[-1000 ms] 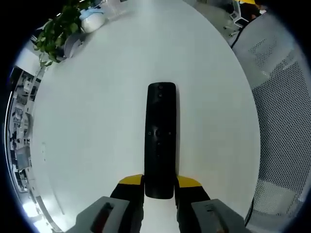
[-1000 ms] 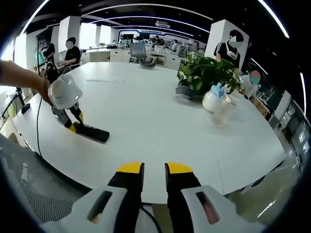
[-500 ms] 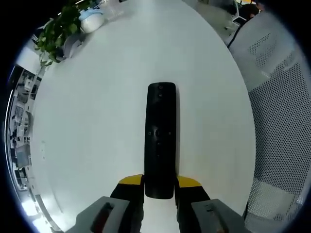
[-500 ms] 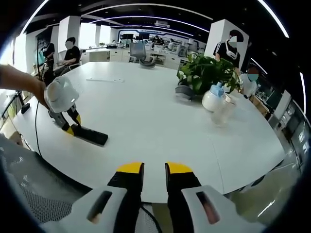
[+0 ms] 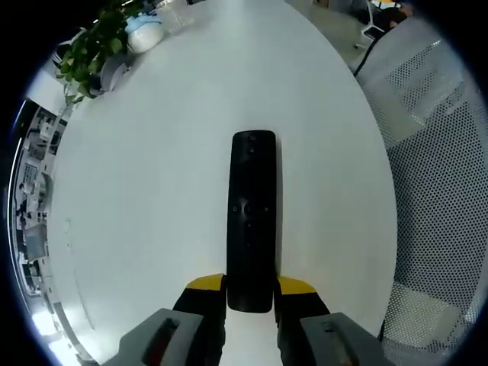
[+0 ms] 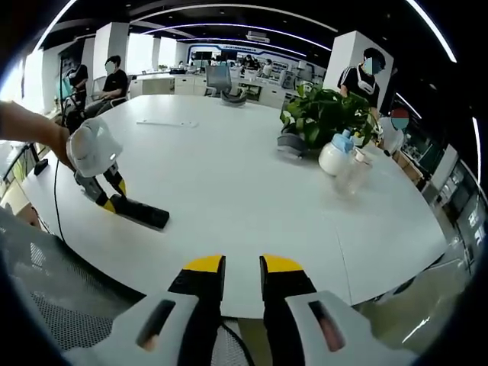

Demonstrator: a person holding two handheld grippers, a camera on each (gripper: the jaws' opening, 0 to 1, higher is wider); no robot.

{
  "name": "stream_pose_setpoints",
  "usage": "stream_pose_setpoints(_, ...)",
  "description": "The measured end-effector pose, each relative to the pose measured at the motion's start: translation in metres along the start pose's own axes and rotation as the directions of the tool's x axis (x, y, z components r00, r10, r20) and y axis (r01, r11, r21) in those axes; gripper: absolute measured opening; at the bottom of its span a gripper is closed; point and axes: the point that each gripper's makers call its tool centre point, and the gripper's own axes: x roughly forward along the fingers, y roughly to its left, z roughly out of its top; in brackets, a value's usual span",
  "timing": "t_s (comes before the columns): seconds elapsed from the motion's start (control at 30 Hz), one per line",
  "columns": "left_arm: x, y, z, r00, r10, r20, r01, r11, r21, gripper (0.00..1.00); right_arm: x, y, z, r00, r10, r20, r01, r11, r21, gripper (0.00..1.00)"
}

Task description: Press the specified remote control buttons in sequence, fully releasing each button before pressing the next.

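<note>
Two yellow-tipped jaws of the left gripper (image 5: 250, 286) pinch the near end of the black remote (image 5: 252, 213), which lies flat on the white worktop (image 5: 152, 183). Jaws of the right gripper (image 6: 242, 265) sit close together, holding nothing.

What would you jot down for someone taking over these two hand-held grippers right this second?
Left gripper: jaws shut on the near end of the black remote control, which lies flat on the white table.
Right gripper: holds nothing, jaws nearly closed, hanging at the table's near edge, far from the remote.
Done: remote steadied.
Left: no press visible; bring the right gripper to the buttons, press, release each fully.
</note>
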Motion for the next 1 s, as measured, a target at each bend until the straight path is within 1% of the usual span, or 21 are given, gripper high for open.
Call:
stream_pose_setpoints(0.23, -0.001, -0.002, 0.0, 1.0, -0.003, 0.019, 0.003, 1.0, -0.017, 0.23, 0.0, 0.0, 0.0, 1.0, -0.001, 0.002, 0.001, 1.0, -0.001, 0.17)
stream_pose_setpoints(0.43, -0.001, -0.006, 0.001, 1.0, 0.0, 0.013, 0.0, 1.0, 0.002, 0.23, 0.0, -0.001, 0.0, 1.0, -0.003, 0.001, 0.003, 1.0, 0.002, 0.17)
stream_pose_setpoints(0.7, -0.001, -0.008, 0.001, 1.0, -0.006, 0.012, 0.006, 1.0, 0.002, 0.23, 0.0, 0.0, -0.001, 1.0, -0.005, -0.006, 0.005, 1.0, -0.004, 0.17)
stream_pose_setpoints(1.0, -0.002, -0.012, 0.0, 0.999, -0.015, 0.033, 0.016, 1.0, -0.019, 0.23, 0.0, 0.0, -0.002, 1.0, -0.005, -0.009, 0.005, 1.0, -0.008, 0.17)
